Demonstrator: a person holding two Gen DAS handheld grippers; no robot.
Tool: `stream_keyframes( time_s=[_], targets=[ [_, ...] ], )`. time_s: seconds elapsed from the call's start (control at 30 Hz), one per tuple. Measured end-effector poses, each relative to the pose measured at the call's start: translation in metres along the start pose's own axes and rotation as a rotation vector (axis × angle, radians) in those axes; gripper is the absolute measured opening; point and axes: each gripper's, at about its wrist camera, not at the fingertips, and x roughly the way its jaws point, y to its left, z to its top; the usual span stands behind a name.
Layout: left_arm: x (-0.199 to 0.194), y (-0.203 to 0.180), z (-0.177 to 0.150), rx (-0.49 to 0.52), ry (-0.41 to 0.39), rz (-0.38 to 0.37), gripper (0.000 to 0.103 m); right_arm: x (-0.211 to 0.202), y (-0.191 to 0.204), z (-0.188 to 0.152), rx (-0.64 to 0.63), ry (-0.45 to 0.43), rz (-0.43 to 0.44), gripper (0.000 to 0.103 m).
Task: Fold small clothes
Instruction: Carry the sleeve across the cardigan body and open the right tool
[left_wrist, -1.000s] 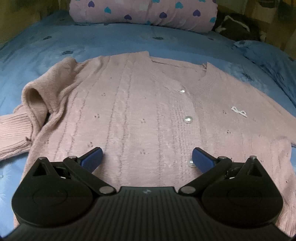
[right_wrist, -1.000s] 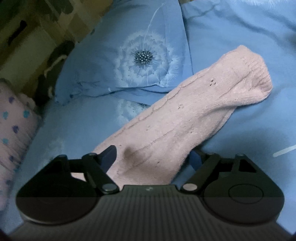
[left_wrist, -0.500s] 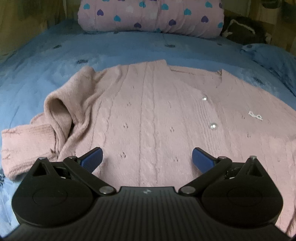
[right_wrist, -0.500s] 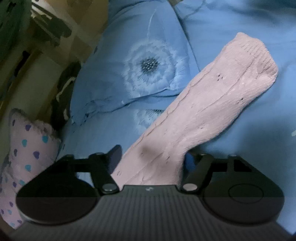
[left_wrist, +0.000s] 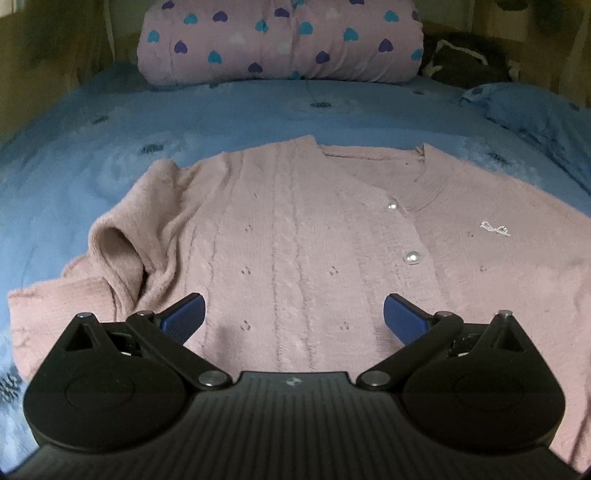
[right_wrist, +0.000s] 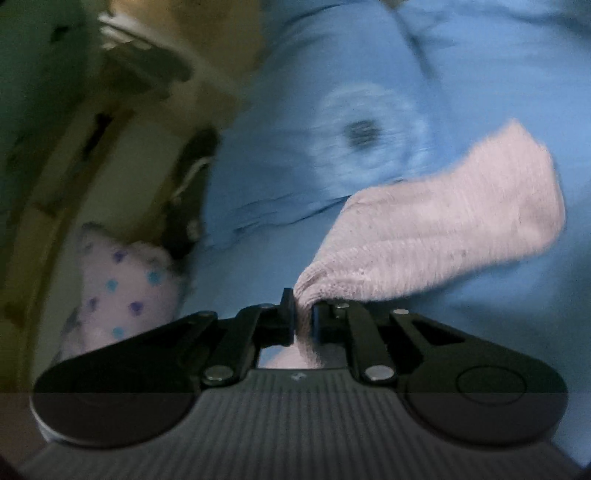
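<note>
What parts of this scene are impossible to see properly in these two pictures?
- Cardigan: left wrist view, its hem is hidden behind the left gripper, and its right side is cut off by the edge.
- Sleeve: right wrist view, motion blur smears the knit; right gripper covers the pinched part.
- Dark bundle: too dim to identify.

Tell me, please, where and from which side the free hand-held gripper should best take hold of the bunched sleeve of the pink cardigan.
Probably at the ribbed cuff, which lies flat on the blue bedsheet at the cardigan's left edge. Bring the open left hand-held gripper in from that outer side, low along the sheet: the cuff's edge is free there, while further up the sleeve humps into a thick fold too bulky to pinch cleanly.
</note>
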Motion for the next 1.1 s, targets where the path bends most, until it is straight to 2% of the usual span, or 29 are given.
stream_keyframes(
  time_s=[0.13, 0.4, 0.87, 0.97, 1.1],
  targets=[
    [0.000, 0.004, -0.001, -0.037, 0.023, -0.021, 0.103, -0.006, 0.029, -0.013, -0.043, 0.037, 0.115, 0.012],
    [-0.006, 0.017, 0.002, -0.035, -0.004, 0.009, 0.103, -0.019, 0.088, -0.055, -0.157, 0.114, 0.286, 0.012],
    [-0.003, 0.043, 0.000, -0.076, -0.009, 0.028, 0.103, -0.020, 0.136, -0.133, -0.388, 0.259, 0.373, 0.012],
    [-0.001, 0.050, 0.004, -0.073, -0.020, 0.033, 0.103, -0.016, 0.139, -0.154, -0.434, 0.310, 0.398, 0.012],
    [0.003, 0.060, 0.007, -0.089, -0.035, 0.028, 0.103, -0.010, 0.144, -0.186, -0.518, 0.384, 0.389, 0.012]
  ],
)
